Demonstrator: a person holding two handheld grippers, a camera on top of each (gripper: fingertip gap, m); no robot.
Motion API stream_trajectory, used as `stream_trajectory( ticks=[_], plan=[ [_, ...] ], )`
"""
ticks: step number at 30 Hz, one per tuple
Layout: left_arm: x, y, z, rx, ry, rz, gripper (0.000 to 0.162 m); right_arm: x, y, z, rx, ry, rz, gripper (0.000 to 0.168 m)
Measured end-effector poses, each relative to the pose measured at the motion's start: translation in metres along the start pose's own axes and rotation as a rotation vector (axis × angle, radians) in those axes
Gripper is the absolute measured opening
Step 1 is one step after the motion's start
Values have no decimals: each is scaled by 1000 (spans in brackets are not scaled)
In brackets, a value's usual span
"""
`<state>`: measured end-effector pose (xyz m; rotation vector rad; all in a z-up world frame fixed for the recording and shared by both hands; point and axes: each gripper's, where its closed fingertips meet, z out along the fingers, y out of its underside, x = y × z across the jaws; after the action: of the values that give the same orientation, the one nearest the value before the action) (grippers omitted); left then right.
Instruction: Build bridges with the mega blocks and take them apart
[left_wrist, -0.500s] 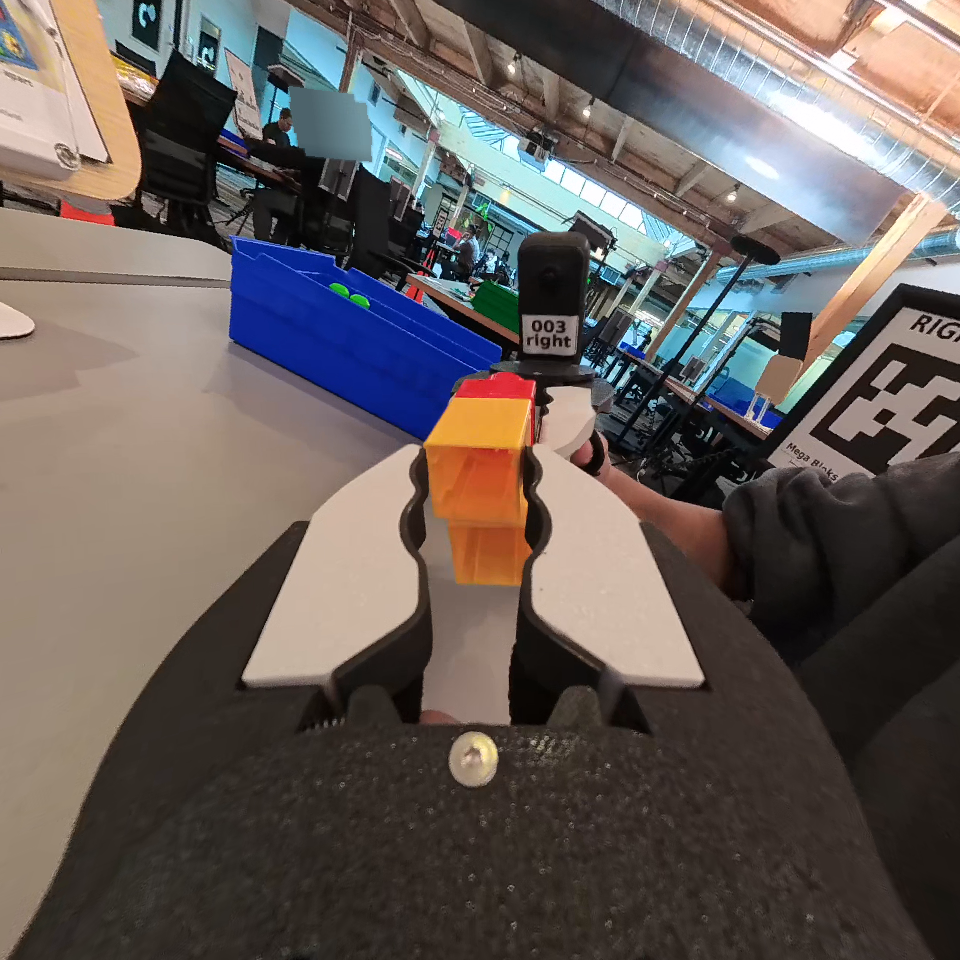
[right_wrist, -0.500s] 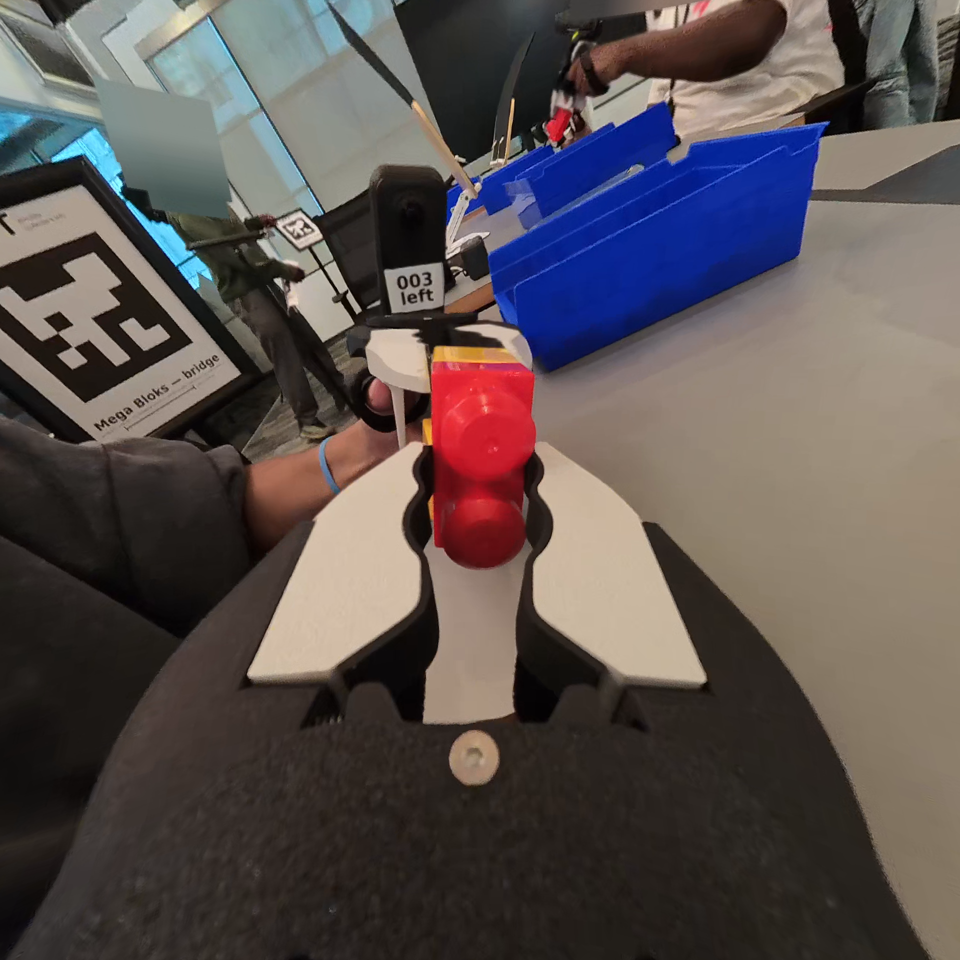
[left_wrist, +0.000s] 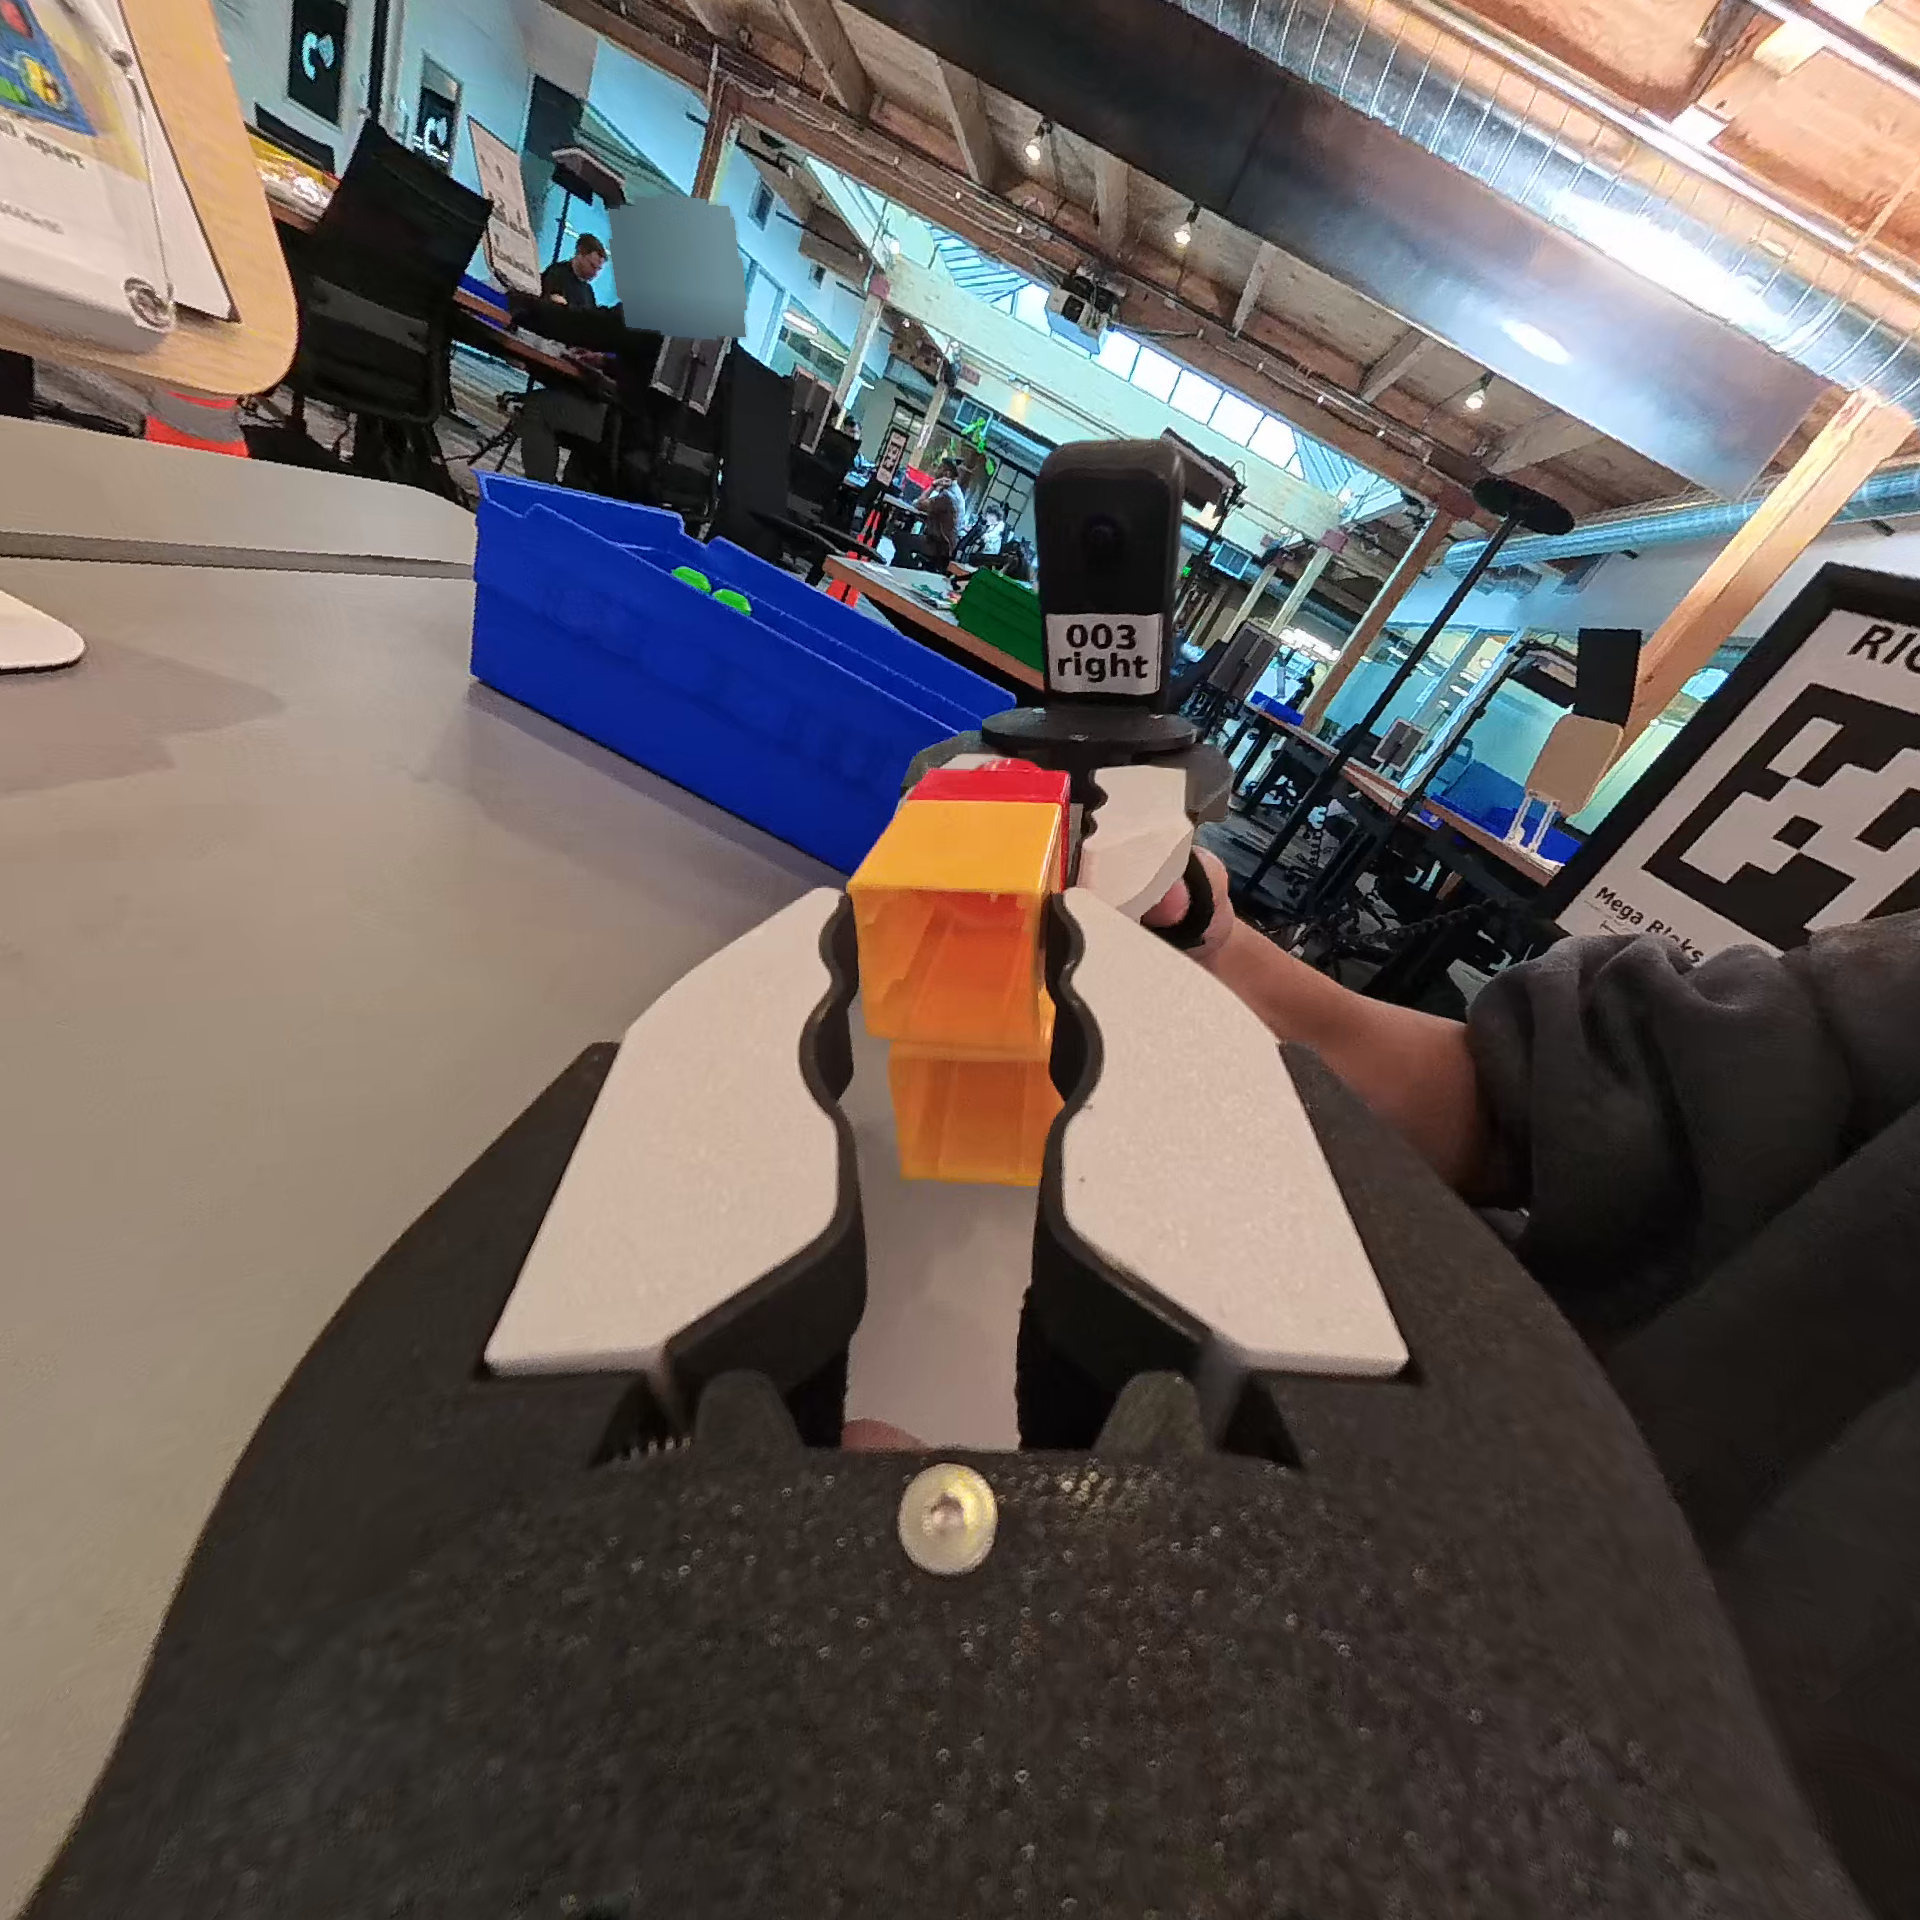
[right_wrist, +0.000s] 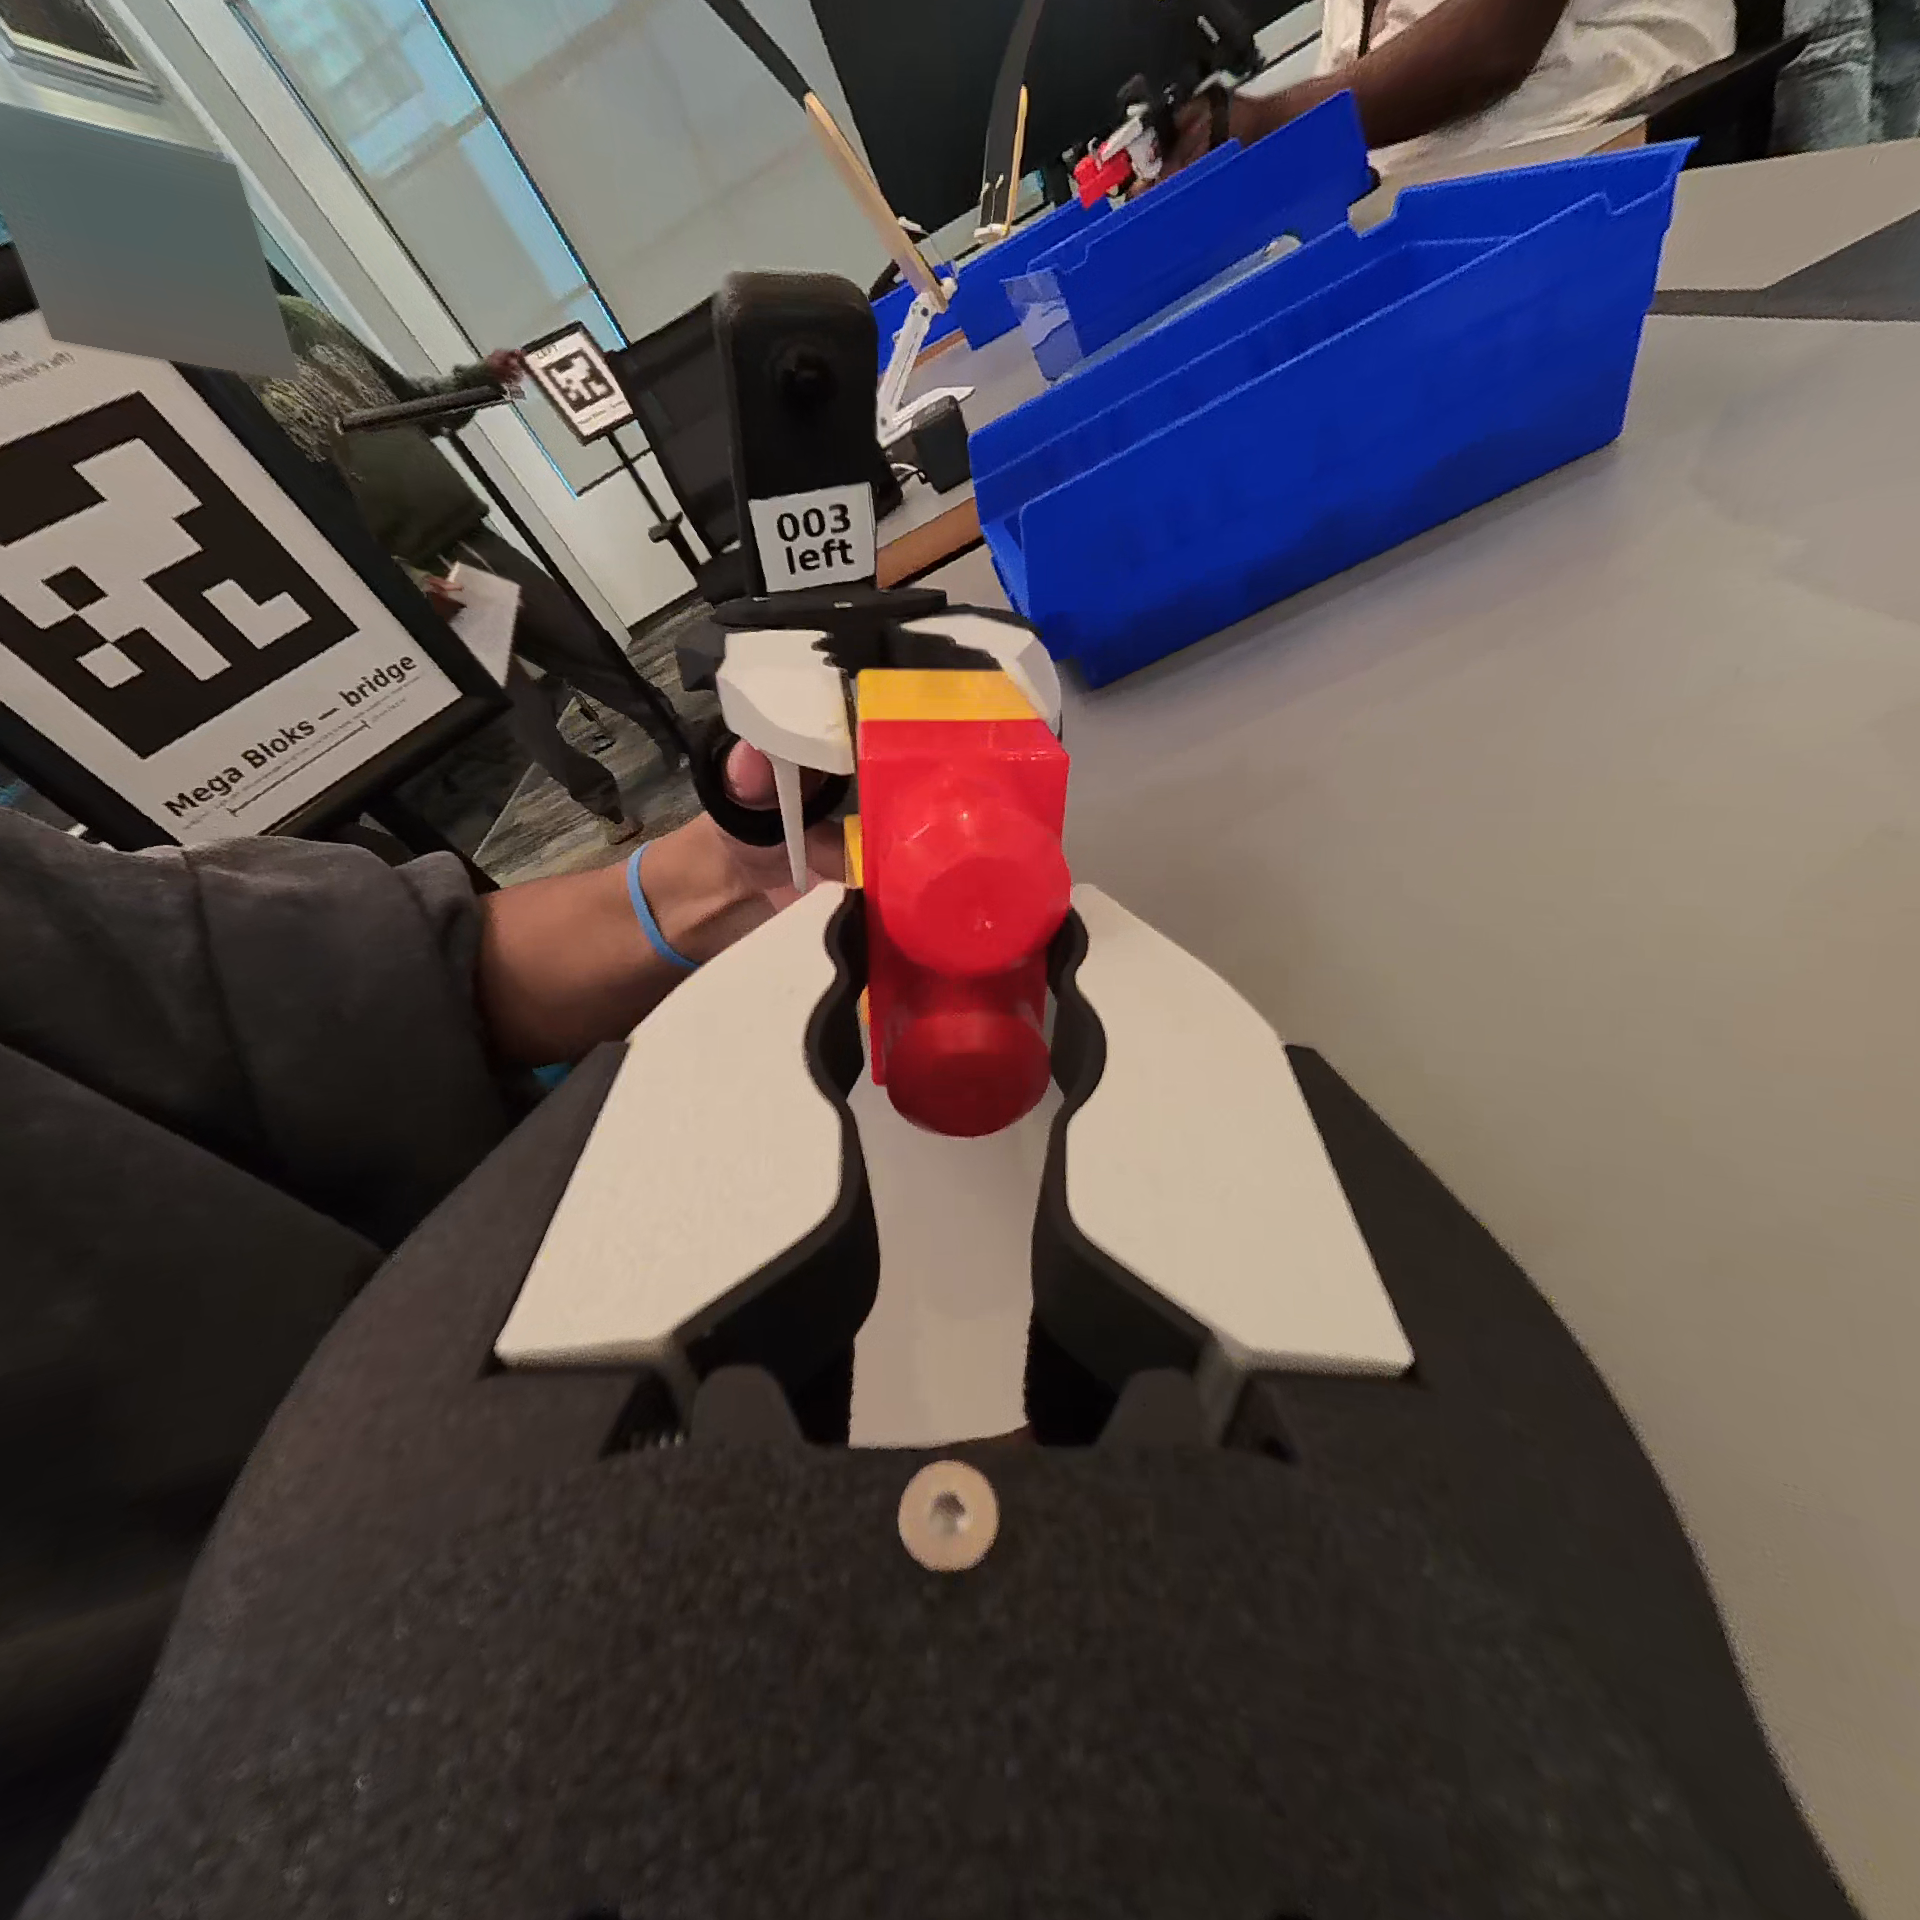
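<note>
Item 1. My left gripper (left_wrist: 951, 997), white fingers with black wavy pads: closed down to block width on the yellow hollow plastic block (left_wrist: 956, 966), whose open underside faces my lens.

Item 2. My right gripper (right_wrist: 961, 997), same build: closed to block width on the red plastic block with two round studs (right_wrist: 966, 904), studs pointing at the lens.

Item 3. The two blocks are mated face to face, held in the air above the grey table (right_wrist: 1455, 935), with the grippers opposed nose to nose. In the left wrist view the red block (left_wrist: 992, 784) shows at 12 o'clock just beyond the yellow; in the right wrist view a yellow edge (right_wrist: 945, 691) shows at 12 o'clock behind the red.

Item 4. Blue plastic bin (left_wrist: 717, 686), at 10 o'clock from the left gripper, well apart; two green studs (left_wrist: 712, 587) show inside.

Item 5. Black-and-white marker board (right_wrist: 177, 603), at 9 o'clock in the right wrist view.

Handling note, my judgement: this looks like a pull-apart. I would keep both grips firm and low on the block walls, draw straight along the stud axis with a slight rocking, and avoid twisting, which could make a block slip from the pads and drop onto the table.
</note>
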<state>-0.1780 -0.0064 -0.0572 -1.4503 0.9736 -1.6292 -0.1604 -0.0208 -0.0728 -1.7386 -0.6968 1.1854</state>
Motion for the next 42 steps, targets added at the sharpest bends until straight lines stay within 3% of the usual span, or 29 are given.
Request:
stream_trajectory(
  ticks=[7,9,12,14,17,21,23,25,28,42],
  plan=[
    [-1,-1,-1,-17,7,-5,35,0,-6,-1,29,-18,24,34],
    [3,0,-3,-25,23,-28,60,-2,-16,-4,84,-51,59,34],
    [3,9,-4,-55,14,-32,63,-1,-19,-4,107,-33,59,34],
    [2,16,-2,-73,4,-30,60,-5,-14,1,91,-40,54,34],
    [9,22,1,-91,45,-28,37,-4,-14,3,94,-34,58,34],
    [12,17,2,-72,69,-40,36,-6,-16,1,119,-39,60,34],
    [11,13,1,-48,63,-41,36,-8,-13,0,101,-59,68,50],
    [12,11,0,-35,70,-46,36,-5,-6,0,80,-56,79,54],
    [14,14,2,-39,78,-49,36,-8,-4,4,91,-88,83,35],
    [18,15,3,-16,107,-59,35,-13,-2,4,70,-112,53,34]
  ],
)
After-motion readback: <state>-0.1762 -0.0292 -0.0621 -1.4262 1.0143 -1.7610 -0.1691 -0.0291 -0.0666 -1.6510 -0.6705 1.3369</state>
